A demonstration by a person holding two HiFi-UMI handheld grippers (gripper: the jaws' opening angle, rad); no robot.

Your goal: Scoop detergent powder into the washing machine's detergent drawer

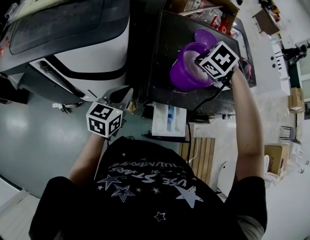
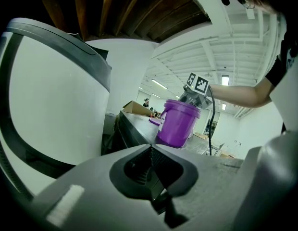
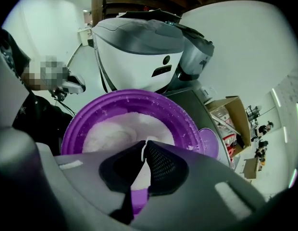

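Purple plastic bucket (image 3: 86, 119) just under your right gripper (image 3: 142, 141)
Its jaws are pressed together above the white powder (image 3: 115, 131); your left gripper (image 2: 151, 148) is closed too.

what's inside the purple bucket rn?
White powder fills much of the purple bucket, with grains stuck to its inner wall. The jaws of the right gripper cover the near part, so no scoop can be confirmed there. The bucket's bottom is hidden under the powder.

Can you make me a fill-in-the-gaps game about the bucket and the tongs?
The bucket is ___ in colour.
The powder in it is ___.
The tongs above the bucket are the ___ ones.
The left tongs hold ___.
Missing words: purple, white, right, nothing.
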